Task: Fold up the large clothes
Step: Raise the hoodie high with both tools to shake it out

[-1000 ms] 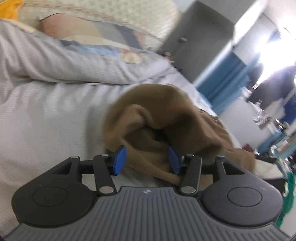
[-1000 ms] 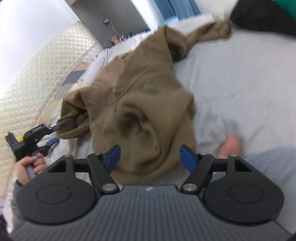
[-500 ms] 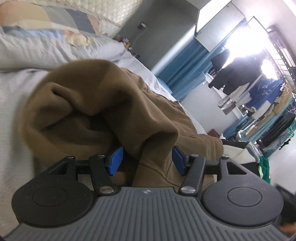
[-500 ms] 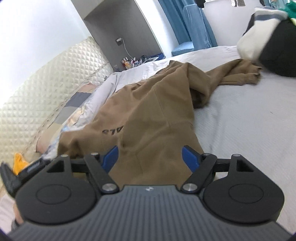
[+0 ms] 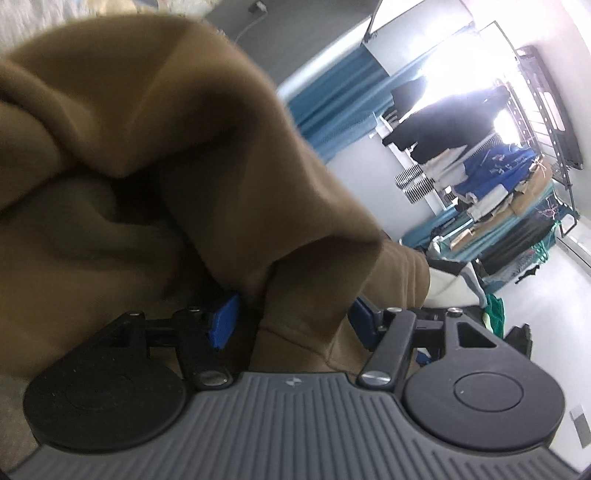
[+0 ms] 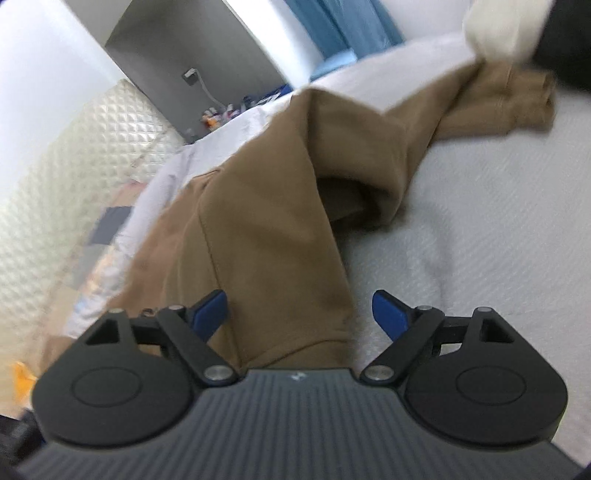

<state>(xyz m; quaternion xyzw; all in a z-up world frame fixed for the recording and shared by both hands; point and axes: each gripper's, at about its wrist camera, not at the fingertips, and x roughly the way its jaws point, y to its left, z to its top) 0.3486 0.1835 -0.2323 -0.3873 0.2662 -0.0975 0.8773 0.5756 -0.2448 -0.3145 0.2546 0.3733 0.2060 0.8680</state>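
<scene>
Filling the upper left of the left wrist frame, a brown garment bunches between the left gripper's parted jaws; centre frame, the right gripper stands open astride it on the bed

The bed is bare right of the brown hoodie; a black-and-white pile blocks the far corner.
</scene>
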